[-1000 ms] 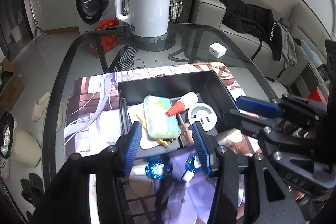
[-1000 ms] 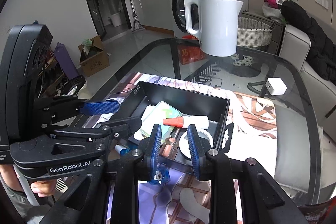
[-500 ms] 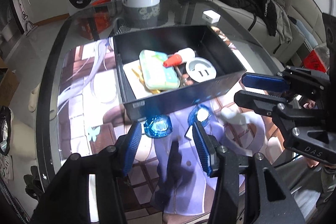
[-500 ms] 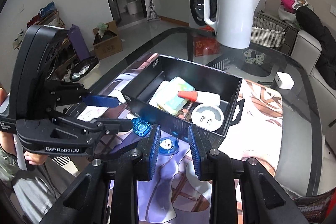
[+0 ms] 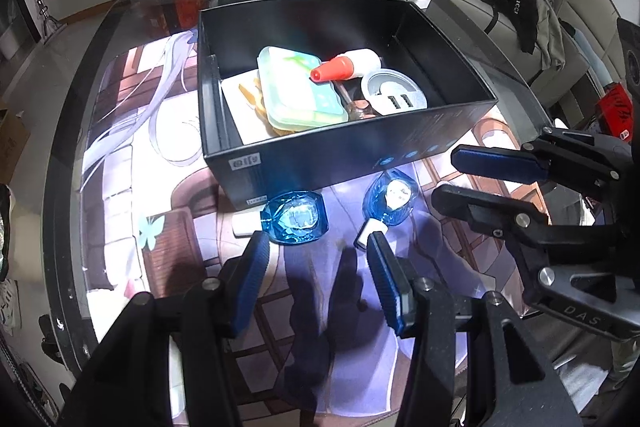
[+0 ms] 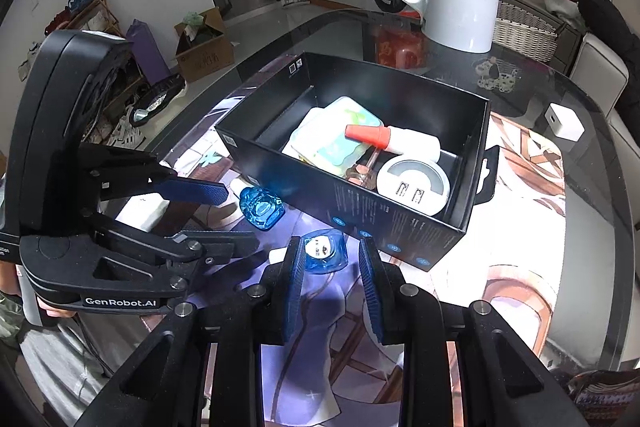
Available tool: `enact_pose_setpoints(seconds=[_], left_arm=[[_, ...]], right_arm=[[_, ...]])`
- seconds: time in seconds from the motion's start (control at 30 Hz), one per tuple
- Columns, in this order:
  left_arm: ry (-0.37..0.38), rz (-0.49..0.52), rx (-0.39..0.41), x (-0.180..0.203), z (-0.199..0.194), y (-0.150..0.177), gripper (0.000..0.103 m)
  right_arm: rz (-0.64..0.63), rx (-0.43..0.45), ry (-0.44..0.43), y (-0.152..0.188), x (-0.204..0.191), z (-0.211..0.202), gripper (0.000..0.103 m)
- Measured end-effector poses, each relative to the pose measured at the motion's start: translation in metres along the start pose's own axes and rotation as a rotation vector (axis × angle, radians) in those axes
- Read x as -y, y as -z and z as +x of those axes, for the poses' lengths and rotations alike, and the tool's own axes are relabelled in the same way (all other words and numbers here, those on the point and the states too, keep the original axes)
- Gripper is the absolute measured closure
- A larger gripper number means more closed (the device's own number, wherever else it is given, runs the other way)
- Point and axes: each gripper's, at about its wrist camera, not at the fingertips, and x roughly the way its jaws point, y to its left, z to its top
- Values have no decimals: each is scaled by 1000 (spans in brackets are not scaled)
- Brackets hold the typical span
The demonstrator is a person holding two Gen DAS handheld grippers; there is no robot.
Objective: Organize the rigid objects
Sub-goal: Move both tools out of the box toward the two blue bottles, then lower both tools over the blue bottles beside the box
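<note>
Left wrist view: the left gripper (image 5: 316,259) has pulled back from over the black box (image 5: 344,151) within the last second, so its spread, empty fingers now frame the 2 blue bottles lying on the printed mat (image 5: 120,131) just outside the box's near wall. The first blue bottle (image 5: 295,215) sits by the left finger; the second blue bottle (image 5: 390,198) lies near the right one. Seen from the right wrist, the right gripper (image 6: 332,275) has also drawn back and lowered, jaws parted and holding nothing, with the second bottle between its tips. Inside the box already rest a green case (image 5: 298,91), a red-capped tube (image 5: 346,65) and a round charger (image 5: 394,95) (sorting is well along). Both bottles remain outside, so a pick looks imminent.
</note>
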Motion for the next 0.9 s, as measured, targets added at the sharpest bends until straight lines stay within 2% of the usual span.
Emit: enact_pose_setpoints(seconds=[0.5, 0.9], left_arm=[[-23, 1, -28, -1, 14, -7, 52], [2, -16, -37, -4, 16, -7, 51]], right_arm=[[-12, -18, -6, 2, 3, 8, 75], [-8, -18, -4, 2, 3, 7, 75]])
